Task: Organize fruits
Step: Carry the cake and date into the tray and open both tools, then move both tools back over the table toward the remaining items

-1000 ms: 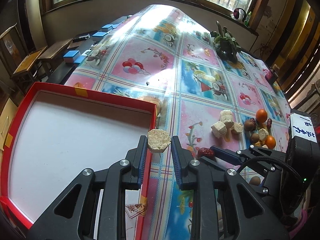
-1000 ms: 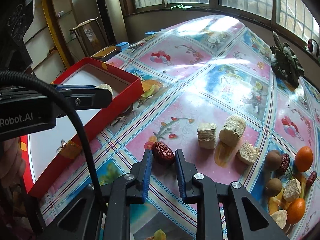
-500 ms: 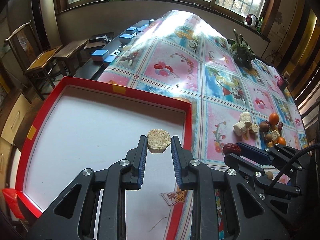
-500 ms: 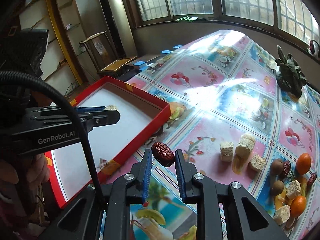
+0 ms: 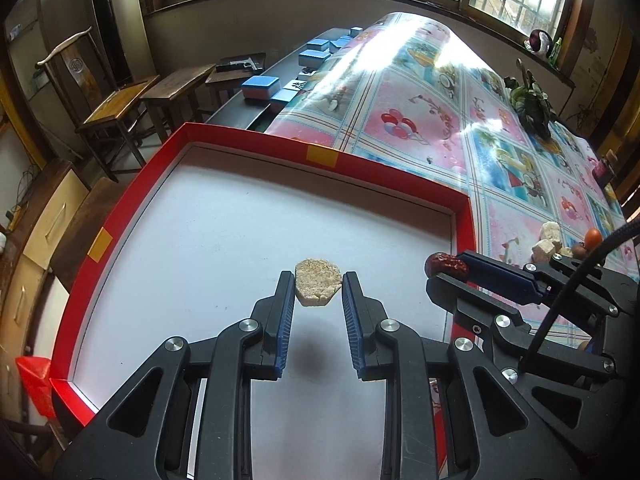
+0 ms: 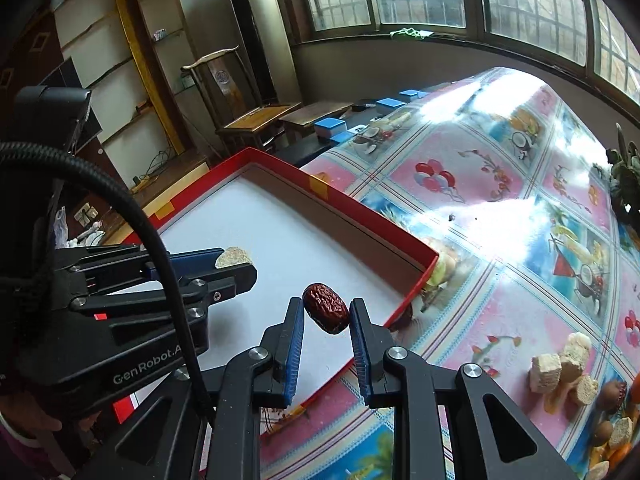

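My left gripper (image 5: 317, 289) is shut on a pale beige cut fruit chunk (image 5: 317, 282) and holds it above the white floor of the red-rimmed box (image 5: 384, 174). My right gripper (image 6: 326, 314) is shut on a dark red date (image 6: 325, 308) and holds it over the box's right part, near the rim (image 6: 372, 210). The date also shows in the left wrist view (image 5: 445, 266), and the chunk shows in the right wrist view (image 6: 234, 257). More fruit lies on the tablecloth at the right: beige chunks (image 6: 560, 364), brown fruits (image 6: 610, 394) and an orange one (image 5: 593, 237).
The table carries a patterned plastic cloth (image 5: 440, 100). A dark potted plant (image 5: 530, 102) stands at the far right. Blue boxes (image 5: 262, 86) lie on a dark bench beyond the table's left edge. Wooden chairs (image 5: 116, 108) stand to the left.
Both grippers moved left from the tablecloth to above the red box, each carrying its piece. The date was lifted off the cloth.
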Demonstrator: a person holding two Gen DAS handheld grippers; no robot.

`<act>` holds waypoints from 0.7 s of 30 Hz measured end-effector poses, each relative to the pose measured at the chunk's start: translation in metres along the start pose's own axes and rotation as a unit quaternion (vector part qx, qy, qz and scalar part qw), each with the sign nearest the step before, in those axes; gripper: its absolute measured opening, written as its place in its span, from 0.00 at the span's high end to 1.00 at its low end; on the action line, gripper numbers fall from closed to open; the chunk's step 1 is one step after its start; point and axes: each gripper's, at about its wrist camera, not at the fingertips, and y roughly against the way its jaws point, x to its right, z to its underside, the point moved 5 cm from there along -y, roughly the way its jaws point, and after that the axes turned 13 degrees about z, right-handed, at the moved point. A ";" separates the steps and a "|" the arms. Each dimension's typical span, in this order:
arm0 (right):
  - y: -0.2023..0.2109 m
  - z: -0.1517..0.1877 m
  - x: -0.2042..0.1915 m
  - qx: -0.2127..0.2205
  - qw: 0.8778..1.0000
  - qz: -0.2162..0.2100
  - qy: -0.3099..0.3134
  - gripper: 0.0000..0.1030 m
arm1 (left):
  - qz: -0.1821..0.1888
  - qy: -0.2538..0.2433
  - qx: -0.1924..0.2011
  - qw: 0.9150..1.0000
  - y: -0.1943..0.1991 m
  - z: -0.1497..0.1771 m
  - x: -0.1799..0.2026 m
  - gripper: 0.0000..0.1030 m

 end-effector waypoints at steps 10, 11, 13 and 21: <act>-0.038 0.001 -0.014 -0.032 0.999 0.003 0.015 0.78 | -0.024 0.014 -0.004 1.000 -0.006 0.006 -0.017 0.66; -0.038 0.000 -0.014 -0.030 0.999 0.001 0.014 0.78 | -0.029 0.014 -0.002 0.999 -0.006 0.006 -0.019 0.59; -0.036 0.000 -0.014 -0.030 0.999 0.002 0.011 0.78 | -0.033 0.018 0.005 0.999 -0.003 0.006 -0.021 0.47; -0.003 0.001 0.000 -0.005 1.000 0.001 -0.019 0.76 | -0.022 0.021 0.015 0.999 0.005 0.005 -0.010 0.34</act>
